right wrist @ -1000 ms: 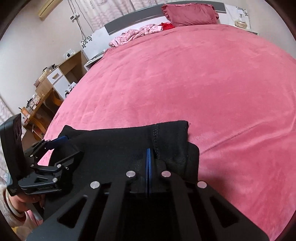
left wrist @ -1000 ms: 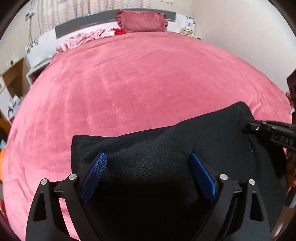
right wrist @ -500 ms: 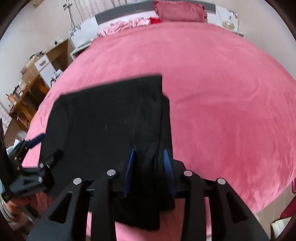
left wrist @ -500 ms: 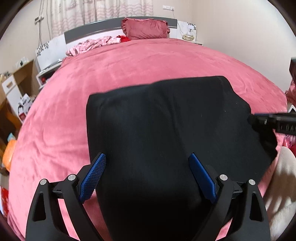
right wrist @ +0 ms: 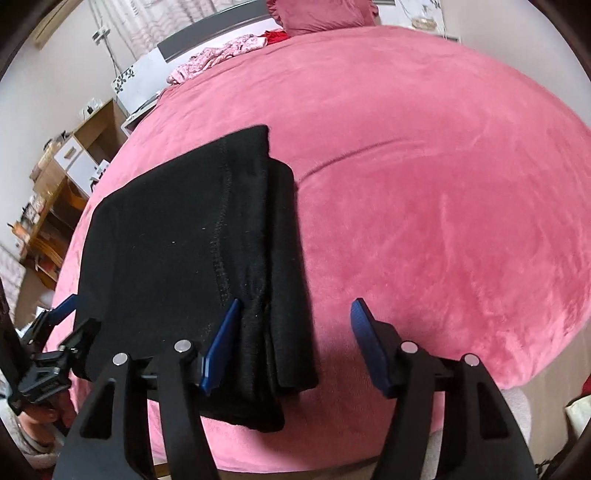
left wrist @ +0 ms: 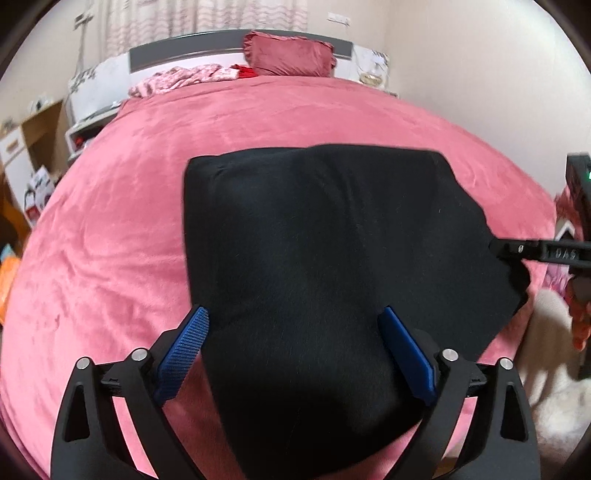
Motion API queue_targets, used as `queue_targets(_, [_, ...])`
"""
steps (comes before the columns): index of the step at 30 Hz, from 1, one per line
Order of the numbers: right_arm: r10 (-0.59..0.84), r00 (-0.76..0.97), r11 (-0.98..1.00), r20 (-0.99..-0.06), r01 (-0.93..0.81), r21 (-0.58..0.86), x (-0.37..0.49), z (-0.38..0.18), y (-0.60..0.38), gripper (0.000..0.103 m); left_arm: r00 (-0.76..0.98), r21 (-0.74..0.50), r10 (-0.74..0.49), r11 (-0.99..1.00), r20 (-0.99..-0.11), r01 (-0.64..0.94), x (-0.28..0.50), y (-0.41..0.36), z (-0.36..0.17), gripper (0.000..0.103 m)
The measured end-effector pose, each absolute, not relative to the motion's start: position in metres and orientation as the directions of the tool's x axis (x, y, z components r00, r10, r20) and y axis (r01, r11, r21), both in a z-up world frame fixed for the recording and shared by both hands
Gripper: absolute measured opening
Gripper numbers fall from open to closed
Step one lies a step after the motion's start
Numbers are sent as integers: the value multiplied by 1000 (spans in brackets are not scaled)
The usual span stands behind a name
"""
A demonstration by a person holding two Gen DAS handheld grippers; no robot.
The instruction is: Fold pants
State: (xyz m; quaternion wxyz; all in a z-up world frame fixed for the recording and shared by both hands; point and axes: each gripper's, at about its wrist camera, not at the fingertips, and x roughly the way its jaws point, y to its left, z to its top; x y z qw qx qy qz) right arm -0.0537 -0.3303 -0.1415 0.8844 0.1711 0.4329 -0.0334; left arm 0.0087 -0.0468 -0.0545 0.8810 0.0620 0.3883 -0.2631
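Here, I am angling my right tongs (right wrist: 293, 345) and left tongs (left wrist: 293, 354) downward, both spread, the right's jaws just opened, gripping nothing, over the folded pants (right wrist: 192, 251).

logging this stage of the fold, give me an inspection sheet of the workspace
surface: pink plush bedspread, one long crease
job's things: black folded pants lying flat at the near edge
clutter: pink patterned garment and dark pink pillow by the headboard
grippers: left gripper open over the pants; right gripper open, jaws just opened, pants edge between the fingers, unpinched
cables: cords on the wall
surroundings: wooden shelf unit, curtains
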Motion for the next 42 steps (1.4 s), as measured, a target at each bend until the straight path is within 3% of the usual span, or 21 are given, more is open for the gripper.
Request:
queue_targets(2, [77,617,945,-783,205,255,-51,-135,-326,66,555,-153,-439,860,-707,486,7,-36,-52,94])
queue_targets(4, [82,624,946,-777,196,257,-51,-129,-322,85,557,-201,-463,861,-690,467,7,-27,-48,94])
queue_targets(12, [93,633,971,-769,113,210,-46,-122,-296,90,520,-342,-521,848,-677,405,12,-13,-47,96])
queue_targets(19, [89,633,964,-769,139,226,-45,-121,-302,93,451,-464,-605,795,-656,392,20,-9,-47,96])
queue_targets(32, [108,602,962,-791,136,235,-41,-130,-301,97,390,-467,-596,799,-702,380,31,-8,-62,98])
queue_targets(37, [114,593,957,-797,150,248,-40,-135,-306,97,315,-575,-653,756,-688,311,38,3,-80,98])
queue_targets(42, [146,577,944,-803,162,287,-39,-143,-311,97,266,-597,-694,715,-669,363,34,-4,-80,98])
